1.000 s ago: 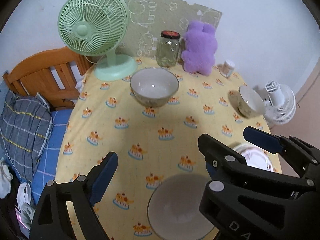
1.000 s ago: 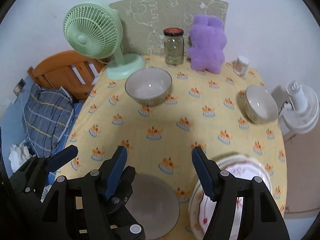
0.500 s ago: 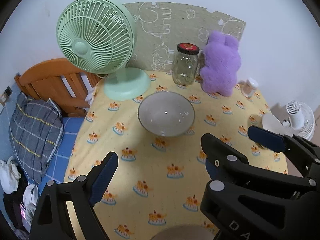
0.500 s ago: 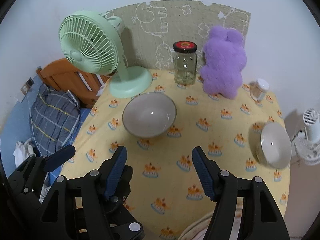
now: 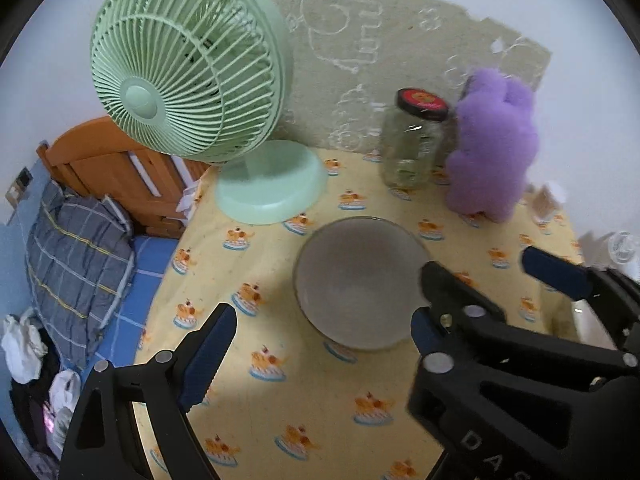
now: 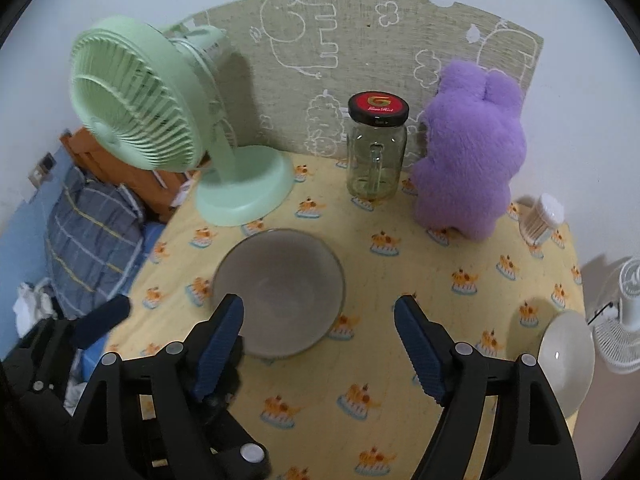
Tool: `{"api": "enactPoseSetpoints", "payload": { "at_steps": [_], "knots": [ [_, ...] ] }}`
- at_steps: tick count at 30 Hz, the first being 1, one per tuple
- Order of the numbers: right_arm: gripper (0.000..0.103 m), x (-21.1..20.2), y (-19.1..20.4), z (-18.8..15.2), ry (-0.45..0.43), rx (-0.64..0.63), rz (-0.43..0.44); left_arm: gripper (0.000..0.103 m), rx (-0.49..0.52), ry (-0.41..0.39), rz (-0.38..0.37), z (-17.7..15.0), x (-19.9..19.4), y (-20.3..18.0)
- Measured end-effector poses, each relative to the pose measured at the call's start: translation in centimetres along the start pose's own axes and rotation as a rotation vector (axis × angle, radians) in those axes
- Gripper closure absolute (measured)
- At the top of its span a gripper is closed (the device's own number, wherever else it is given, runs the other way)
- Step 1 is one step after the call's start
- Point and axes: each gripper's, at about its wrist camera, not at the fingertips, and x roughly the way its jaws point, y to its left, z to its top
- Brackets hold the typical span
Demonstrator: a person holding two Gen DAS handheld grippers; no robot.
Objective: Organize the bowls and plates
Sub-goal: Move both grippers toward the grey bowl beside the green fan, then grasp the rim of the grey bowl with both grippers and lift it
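**Both grippers hang open over the yellow cloth, a grey bowl just ahead**

The left gripper (image 5: 320, 332) has its blue-padded fingers spread wide apart with nothing between them. The right gripper (image 6: 320, 332) is likewise spread and holds nothing. In the left wrist view, the right gripper (image 5: 552, 276) shows at the right edge as a black frame with a blue pad; in the right wrist view, the left gripper (image 6: 102, 318) shows at the lower left.

Just beyond the fingertips sits the grey bowl (image 5: 362, 282) (image 6: 280, 292), upright on the table (image 6: 400, 380), which is covered with a yellow cloth printed with small orange figures. From the left wrist, the bowl lies between the two fingers' lines of reach, nearer the right finger. From the right wrist, it sits in front of the left finger. Neither gripper touches it, as far as can be seen.

Near the right edge of the table stands a white bowl (image 6: 566, 354), well apart from the grey one.

Farther back on the left stands a green desk fan (image 5: 188, 76) (image 6: 140, 108), its round base on the cloth. To its right is a glass jar with a red and black lid (image 5: 414, 142) (image 6: 377, 148), and just beside that a purple plush toy (image 5: 492, 148) (image 6: 468, 152). A small clear container (image 6: 542, 220) stands near the toy at the far right edge.

Behind them a beige mat with white line drawings (image 6: 360, 44) leans against the wall. Off the table to the left lies a plaid pillow (image 5: 72, 252) by a wooden bed frame (image 5: 116, 160). A white fan (image 6: 624, 316) stands off the table to the right.
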Motion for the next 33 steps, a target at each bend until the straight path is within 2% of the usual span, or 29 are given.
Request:
{"api": "enactPoseSetpoints", "payload": {
  "at_steps": [2, 9, 13, 14, 15, 16, 21, 24, 33],
  "knots": [
    [0.023, 1.5, -0.1, 0.4, 0.005, -0.002, -0.001, 0.014, 0.001, 0.009, 0.023, 0.3, 1.4, 0.2],
    [0.025, 6.0, -0.7, 1.0, 0.044, 0.031, 0.007, 0.029, -0.046, 0.043, 0.022, 0.8, 5.8, 1.2],
    [0.041, 8.3, -0.7, 1.2, 0.073, 0.037, 0.013, 0.038, -0.044, 0.054, 0.029, 1.1, 7.8, 1.1],
    [0.045, 8.8, -0.7, 1.1, 0.074, 0.041, 0.008, 0.045, -0.051, 0.052, 0.026, 1.1, 8.2, 1.0],
    [0.053, 9.1, -0.8, 1.2, 0.074, 0.047, 0.001, 0.054, -0.064, 0.052, 0.017, 1.1, 8.7, 1.1],
    [0.058, 9.4, -0.9, 1.2, 0.075, 0.051, -0.007, 0.057, -0.075, 0.058, 0.009, 1.0, 9.0, 1.1],
    [0.068, 11.1, -1.0, 1.0, 0.105, 0.054, 0.005, 0.07, -0.099, 0.124, -0.03, 0.7, 10.7, 1.0],
    [0.073, 11.9, -0.9, 0.9, 0.109, 0.046, 0.009, 0.076, -0.101, 0.122, -0.029, 0.6, 11.2, 1.1],
    [0.073, 12.6, -1.0, 1.1, 0.112, 0.043, -0.003, 0.078, -0.083, 0.126, -0.024, 0.8, 11.2, 0.9]
  ]
}}
